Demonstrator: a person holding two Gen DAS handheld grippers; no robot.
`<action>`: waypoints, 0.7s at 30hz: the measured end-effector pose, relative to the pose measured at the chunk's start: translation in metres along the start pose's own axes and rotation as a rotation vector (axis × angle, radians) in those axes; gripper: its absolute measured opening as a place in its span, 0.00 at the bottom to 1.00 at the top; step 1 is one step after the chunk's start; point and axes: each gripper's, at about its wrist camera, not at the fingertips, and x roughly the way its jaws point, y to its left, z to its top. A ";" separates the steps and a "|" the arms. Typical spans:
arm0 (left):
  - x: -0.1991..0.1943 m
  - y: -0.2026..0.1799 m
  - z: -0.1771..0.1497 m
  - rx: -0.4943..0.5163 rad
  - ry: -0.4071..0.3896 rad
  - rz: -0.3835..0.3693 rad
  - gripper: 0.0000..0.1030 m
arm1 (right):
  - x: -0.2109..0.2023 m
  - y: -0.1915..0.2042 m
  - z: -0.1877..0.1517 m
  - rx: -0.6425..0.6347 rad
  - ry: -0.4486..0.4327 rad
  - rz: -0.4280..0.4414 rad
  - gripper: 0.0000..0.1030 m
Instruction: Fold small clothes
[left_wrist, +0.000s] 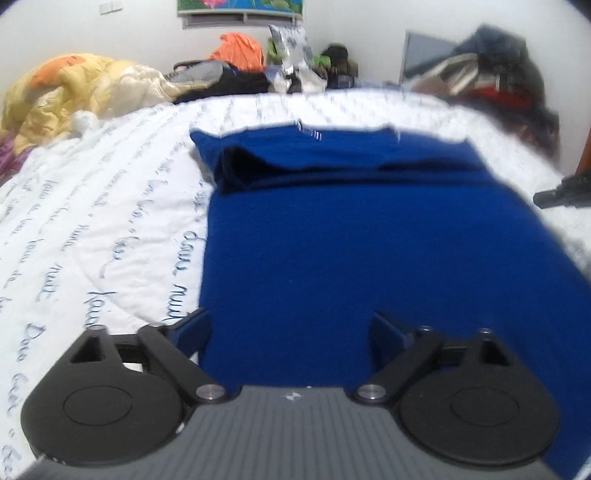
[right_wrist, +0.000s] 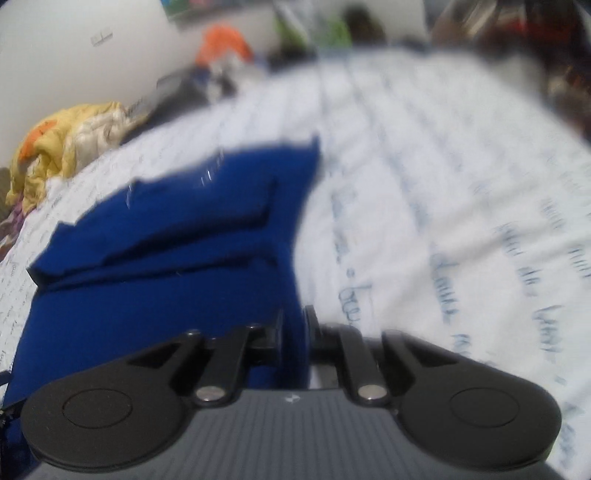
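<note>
Right gripper (right_wrist: 293, 332): jaws drawn close together, clamped on the near right edge of the blue garment (right_wrist: 166, 266), with a fold of cloth standing between the two fingers. Left gripper (left_wrist: 291, 332): jaws spread wide, released, hovering low over the near left part of the same garment (left_wrist: 351, 240); no cloth is pinched, though whether the fingers touch the fabric cannot be told.

The garment lies on the bed cover (left_wrist: 110, 221) — white, printed with script — roughly central in front of both tools. Its far end already carries folded-in layers, apparently the sleeves turned inward across the body. Judged from this, the side folds are complete and the lengthwise fold remains: the near hem is yet to be carried toward the far end.

Count: one blue garment, two grippers. Beyond the bed edge — one yellow quilt (left_wrist: 74, 88) at far left and one orange item (left_wrist: 240, 50) against the wall; the remaining clutter is too blurred to count
</note>
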 end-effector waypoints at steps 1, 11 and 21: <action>-0.007 -0.001 0.002 0.005 -0.035 -0.019 0.92 | -0.014 0.010 -0.006 -0.015 -0.051 0.015 0.15; 0.021 -0.014 -0.002 0.124 0.042 -0.052 1.00 | 0.016 0.069 -0.080 -0.301 -0.055 -0.083 1.00; -0.036 -0.028 -0.018 0.144 -0.024 -0.074 0.94 | -0.038 0.089 -0.078 -0.288 -0.095 -0.031 1.00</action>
